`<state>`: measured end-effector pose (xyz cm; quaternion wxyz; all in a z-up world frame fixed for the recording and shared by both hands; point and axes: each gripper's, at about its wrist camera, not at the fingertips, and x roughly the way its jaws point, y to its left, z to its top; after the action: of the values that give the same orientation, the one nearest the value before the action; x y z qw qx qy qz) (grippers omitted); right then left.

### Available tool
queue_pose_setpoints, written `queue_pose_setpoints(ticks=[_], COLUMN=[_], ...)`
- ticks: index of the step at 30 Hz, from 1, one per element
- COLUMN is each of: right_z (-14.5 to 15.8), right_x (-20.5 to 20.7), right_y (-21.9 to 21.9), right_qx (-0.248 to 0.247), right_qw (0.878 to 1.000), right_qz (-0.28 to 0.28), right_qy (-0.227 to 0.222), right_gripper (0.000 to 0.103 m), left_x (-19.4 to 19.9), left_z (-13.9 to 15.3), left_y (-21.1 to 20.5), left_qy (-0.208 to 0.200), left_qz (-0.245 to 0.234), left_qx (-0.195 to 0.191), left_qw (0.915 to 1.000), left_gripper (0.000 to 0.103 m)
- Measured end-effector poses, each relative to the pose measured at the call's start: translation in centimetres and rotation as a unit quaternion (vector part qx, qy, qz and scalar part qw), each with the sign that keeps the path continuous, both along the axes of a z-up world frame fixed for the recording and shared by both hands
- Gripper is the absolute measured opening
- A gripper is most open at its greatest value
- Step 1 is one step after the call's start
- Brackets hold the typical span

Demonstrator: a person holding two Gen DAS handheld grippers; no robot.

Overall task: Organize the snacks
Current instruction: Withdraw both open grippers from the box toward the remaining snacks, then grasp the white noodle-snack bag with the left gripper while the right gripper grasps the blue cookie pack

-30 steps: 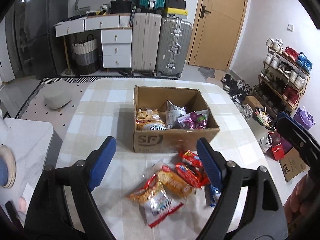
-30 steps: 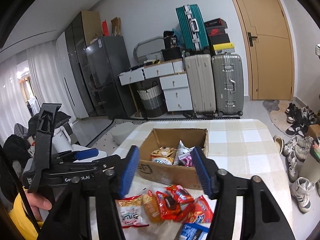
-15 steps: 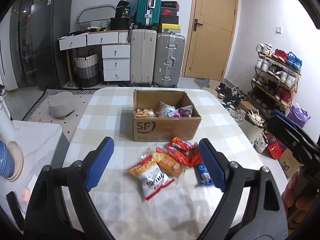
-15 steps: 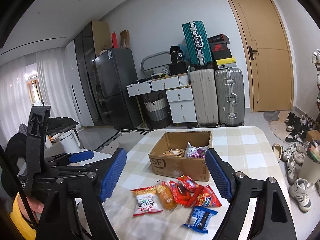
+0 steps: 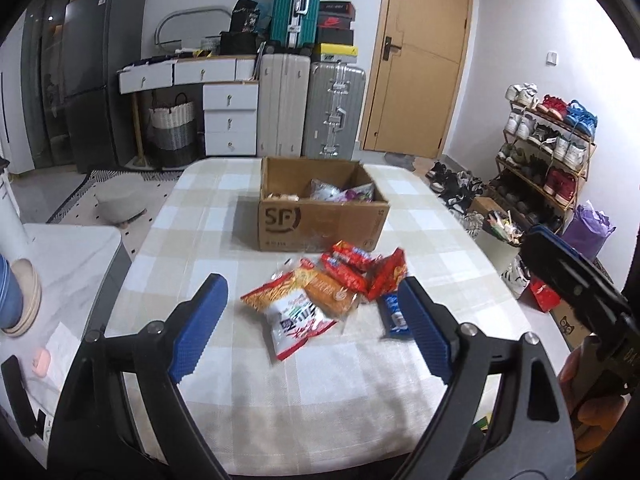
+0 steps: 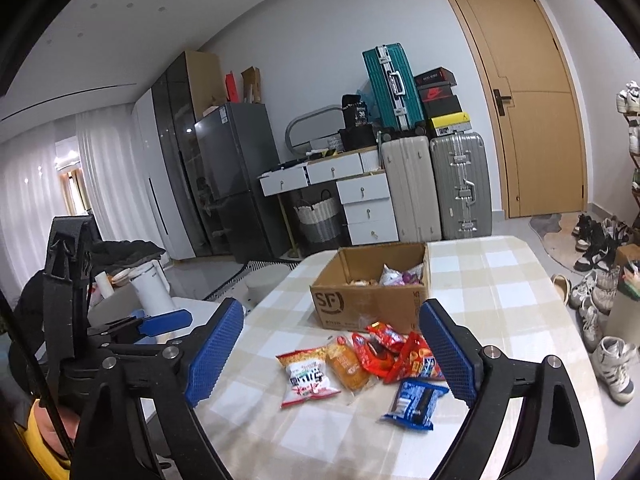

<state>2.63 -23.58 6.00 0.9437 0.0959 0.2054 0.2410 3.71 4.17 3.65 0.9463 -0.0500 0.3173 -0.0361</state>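
While a few snacks already lie in the cardboard box [image 5: 320, 216], we still have a heap of packets [image 5: 332, 292] on the surface [image 5: 200, 232] before it; both the left gripper [image 5: 312, 320] and the right gripper [image 6: 332, 352] gape empty, the right's fingers having just spread.

I am viewing along my left gripper [image 5: 312, 328], jaws standing wide with nothing between the blue pads [image 5: 198, 326]. At twelve o'clock a cardboard box [image 5: 320, 220] is sitting on the checked table [image 5: 200, 240], packets showing inside. Just beyond the fingertips a heap of snack packets [image 5: 320, 292] is lying loose: a white-and-red bag [image 5: 292, 316], an orange one [image 5: 330, 296], red ones [image 5: 352, 264], and a blue packet [image 5: 394, 314] at one o'clock. The right gripper [image 5: 576, 280] is showing at three o'clock.
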Motion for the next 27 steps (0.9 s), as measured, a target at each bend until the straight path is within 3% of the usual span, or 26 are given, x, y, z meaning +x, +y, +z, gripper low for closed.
queue_pose_setpoints(ticks=[15,23,27], right_z=[-7.9,-12.2,-14.0], right_x=[4.1,7.4,9.1], right_y=[-1.0,-0.9,-1.3], right_qx=[-0.002,-0.008,-0.011], right_qw=[0.997,0.993,0.990], right_qz=[-0.017,-0.013,-0.016], right_qy=[0.078,0.120,0.142], right_gripper=[0.093,0.093,0.093], left_x=[7.7,11.8,13.9], left_z=[-12.1,-15.5,-16.6], left_y=[3.3,2.2,2.1], left_qy=[0.115,0.153,0.169], left_qz=[0.037,0.028,0.034], left_qx=[-0.017,-0.007,-0.005], left_qw=[0.9926,0.9879,0.9850], left_gripper=[0.086,0.086,0.098])
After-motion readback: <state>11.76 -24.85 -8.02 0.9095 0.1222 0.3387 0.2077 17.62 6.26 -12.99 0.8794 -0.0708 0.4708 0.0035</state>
